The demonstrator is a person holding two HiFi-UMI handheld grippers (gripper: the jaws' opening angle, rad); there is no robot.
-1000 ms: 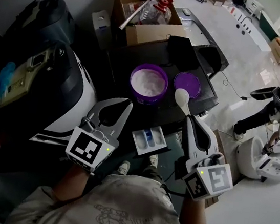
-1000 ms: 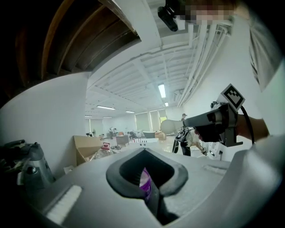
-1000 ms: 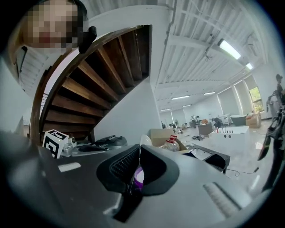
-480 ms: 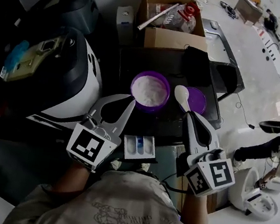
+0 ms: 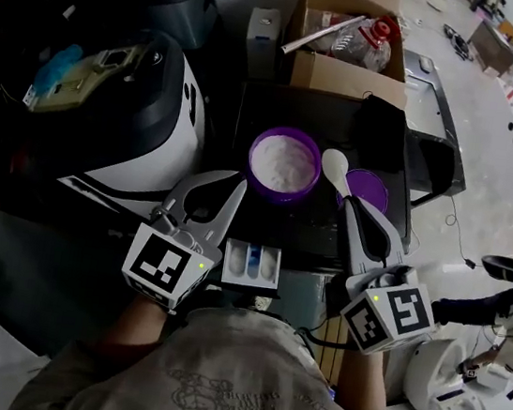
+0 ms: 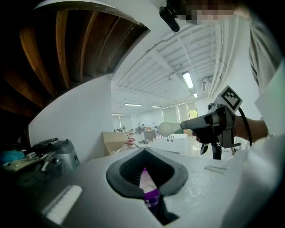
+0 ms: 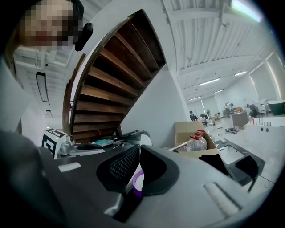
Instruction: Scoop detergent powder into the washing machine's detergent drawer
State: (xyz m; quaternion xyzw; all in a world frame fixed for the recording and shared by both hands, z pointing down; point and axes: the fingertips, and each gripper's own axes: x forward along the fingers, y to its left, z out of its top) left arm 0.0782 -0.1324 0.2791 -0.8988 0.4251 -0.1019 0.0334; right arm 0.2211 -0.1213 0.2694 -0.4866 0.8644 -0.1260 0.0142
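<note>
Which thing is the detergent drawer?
Find the dark machine top in the middle, where a purple tub of white powder stands. At its near edge a small white drawer sticks out toward the person, between the left gripper and right gripper. It alone is a tray split into compartments, with blue in the middle one.

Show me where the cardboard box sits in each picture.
Head view: the cardboard box is top centre, behind the purple tub.
Left gripper view: the cardboard box is left of centre.
Right gripper view: the cardboard box is right of centre.
Shared landmark: the red-capped bottle lying in it.
</note>
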